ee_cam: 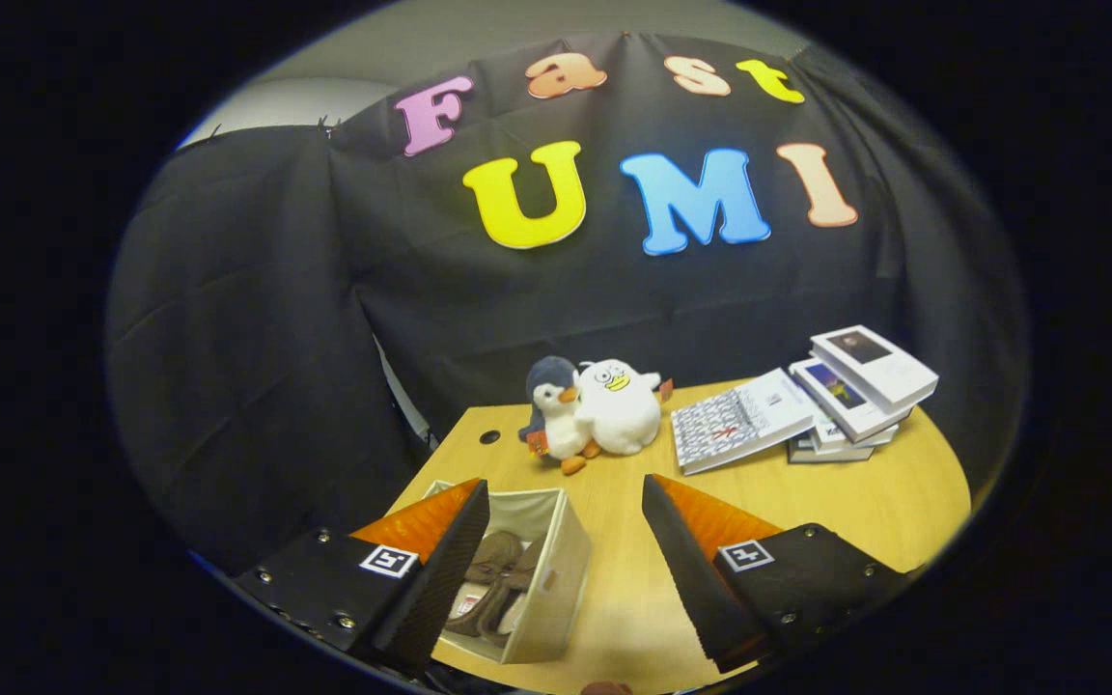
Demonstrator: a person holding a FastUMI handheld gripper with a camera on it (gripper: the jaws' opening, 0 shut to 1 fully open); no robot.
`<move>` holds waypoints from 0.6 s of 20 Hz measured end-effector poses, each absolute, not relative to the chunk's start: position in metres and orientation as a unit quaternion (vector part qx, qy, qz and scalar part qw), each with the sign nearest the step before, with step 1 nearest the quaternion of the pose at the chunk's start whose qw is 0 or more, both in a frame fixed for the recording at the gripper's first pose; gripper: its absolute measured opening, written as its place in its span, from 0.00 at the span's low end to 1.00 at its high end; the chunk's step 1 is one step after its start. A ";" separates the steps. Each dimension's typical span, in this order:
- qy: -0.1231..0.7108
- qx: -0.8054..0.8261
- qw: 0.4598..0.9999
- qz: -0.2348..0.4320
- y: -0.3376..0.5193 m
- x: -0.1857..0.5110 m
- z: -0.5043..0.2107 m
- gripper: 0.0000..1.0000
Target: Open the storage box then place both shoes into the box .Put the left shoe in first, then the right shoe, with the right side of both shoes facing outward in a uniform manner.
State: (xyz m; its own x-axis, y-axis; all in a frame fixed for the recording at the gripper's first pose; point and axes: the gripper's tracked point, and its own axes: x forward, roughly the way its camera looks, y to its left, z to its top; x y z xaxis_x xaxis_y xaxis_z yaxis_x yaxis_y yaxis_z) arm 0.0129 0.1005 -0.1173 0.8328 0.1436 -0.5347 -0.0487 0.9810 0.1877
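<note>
Tool (556, 569): hanging above the bench (807, 502), fingers spread wide, released, gripping nothing.

Storage box (556, 579): sitting open on the bench's near left part, just ahead of the left finger and partly hidden behind it; pale fabric walls, no lid showing.

Shoes (496, 584): brown, lying inside the box, close together; looking like a pair, though too overlapped to be telling left from right, or which side is facing outward.

Beyond the fingers: two plush toys (595, 405) standing mid-bench; books (807, 405) lying stacked and fanned further right.

Step in hand, judging by the layout: placing appearing finished, or nearly so. Next move calling for checking orientation of both shoes, then nudging if uneven.
</note>
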 end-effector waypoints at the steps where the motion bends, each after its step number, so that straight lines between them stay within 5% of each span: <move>1: 0.267 0.070 0.960 0.044 0.088 0.012 -0.106 0.98; 12: 0.175 -0.008 0.984 -0.021 -0.012 0.000 -0.066 0.98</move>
State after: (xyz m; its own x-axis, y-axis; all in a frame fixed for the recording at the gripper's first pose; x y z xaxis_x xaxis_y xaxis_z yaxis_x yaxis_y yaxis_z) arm -0.0002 -0.0119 -0.0662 0.9377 -0.0446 -0.3446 0.0388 0.9990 -0.0239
